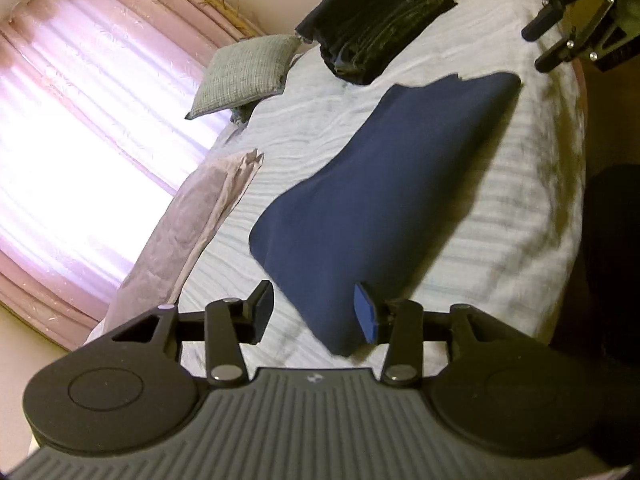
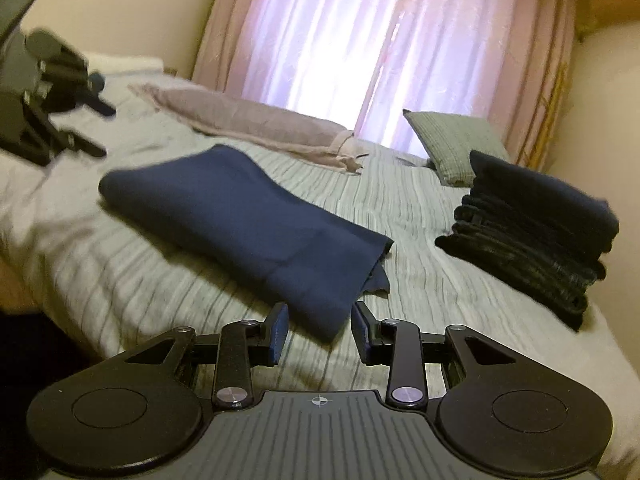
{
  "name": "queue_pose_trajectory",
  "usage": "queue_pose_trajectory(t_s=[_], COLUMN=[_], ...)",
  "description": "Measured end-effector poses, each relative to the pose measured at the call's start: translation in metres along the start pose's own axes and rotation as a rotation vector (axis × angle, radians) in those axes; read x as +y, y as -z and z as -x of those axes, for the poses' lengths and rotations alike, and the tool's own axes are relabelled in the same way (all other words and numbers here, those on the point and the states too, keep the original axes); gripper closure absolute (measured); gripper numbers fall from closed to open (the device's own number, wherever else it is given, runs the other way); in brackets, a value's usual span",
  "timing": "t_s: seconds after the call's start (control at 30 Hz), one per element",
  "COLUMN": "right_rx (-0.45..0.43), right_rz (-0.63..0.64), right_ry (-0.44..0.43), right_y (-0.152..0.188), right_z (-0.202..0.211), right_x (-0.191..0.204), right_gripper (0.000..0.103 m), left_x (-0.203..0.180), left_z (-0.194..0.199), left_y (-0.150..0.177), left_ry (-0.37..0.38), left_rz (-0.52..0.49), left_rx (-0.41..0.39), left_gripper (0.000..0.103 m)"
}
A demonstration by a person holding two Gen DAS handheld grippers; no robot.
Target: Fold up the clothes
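Note:
A navy blue garment (image 1: 384, 196) lies folded into a long strip on the striped bedspread (image 1: 516, 216); it also shows in the right wrist view (image 2: 240, 216). My left gripper (image 1: 316, 314) is open and empty, hovering over one short end of the garment. My right gripper (image 2: 320, 332) is open and empty, just above the other short end, where a loose corner (image 2: 378, 280) sticks out. Each gripper shows in the other's view, the right one (image 1: 548, 46) and the left one (image 2: 96, 130), both open.
A stack of dark folded clothes (image 2: 532, 228) sits on the bed beside the garment. A grey cushion (image 2: 456, 144) and a beige pillow (image 2: 256, 124) lie toward the pink curtains (image 2: 360, 40). The bed edge (image 1: 576, 240) drops off near the person.

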State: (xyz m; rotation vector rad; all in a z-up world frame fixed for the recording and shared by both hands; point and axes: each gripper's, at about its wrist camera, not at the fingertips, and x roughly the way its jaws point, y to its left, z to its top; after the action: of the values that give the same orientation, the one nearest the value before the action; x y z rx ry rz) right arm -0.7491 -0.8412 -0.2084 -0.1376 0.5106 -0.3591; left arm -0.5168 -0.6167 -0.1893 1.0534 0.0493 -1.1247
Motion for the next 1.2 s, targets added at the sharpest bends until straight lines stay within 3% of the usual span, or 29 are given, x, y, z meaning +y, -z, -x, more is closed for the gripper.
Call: queue_pose_trajectory(t_s=[0.23,0.33,0.53,0.67,0.87,1.0,1.07,1.13,1.2], right_rx=[0.015,0.044,0.141,0.191,0.142,0.193,0.231,0.241,0.243], right_rz=[-0.173,-0.192,-0.172,-0.175,-0.248,-0.176,-0.144,-0.155,-0.173], right_ry=[-0.046,-0.081,-0.125,-0.13,-0.122,-0.171,-0.184,-0.196,-0.214], right_y=[-0.016,-0.028,-0.024,-0.025,-0.062,-0.07,-0.065,-0.06,-0.062], right_z=[-0.018,-0.036,-0.068,-0.076,-0.073,-0.103,-0.119,-0.124,-0.123], right_x=[-0.015,-0.016,-0.004,-0.001,-0.021,-0.012,-0.008,-0.013,-0.021], right_gripper=[0.068,0.068,0.068,0.068,0.068,0.068,0.068,0.068,0.068], left_x=[0.007,0.02,0.031,0.027,0.051,0.08,0.089,0.087,0.082], left_z=[-0.041,-0.065,-0.111,-0.116,-0.108,-0.117,-0.13,-0.149,-0.159], left_y=[-0.025,-0.033,-0.01,0.003,0.003,0.001,0.0,0.003,0.009], left_ry=[0.121,0.165,0.276,0.293,0.333,0.325,0.31,0.333,0.361], left_rz=[0.048,0.096,0.234,0.261,0.294,0.362,0.373,0.341,0.319], left_rx=[-0.01,-0.002,0.071,0.048,0.009,-0.016,0.005,0.075,0.089], left_gripper=[0.061,0.061,0.062,0.062,0.062,0.062,0.063,0.063,0.063])
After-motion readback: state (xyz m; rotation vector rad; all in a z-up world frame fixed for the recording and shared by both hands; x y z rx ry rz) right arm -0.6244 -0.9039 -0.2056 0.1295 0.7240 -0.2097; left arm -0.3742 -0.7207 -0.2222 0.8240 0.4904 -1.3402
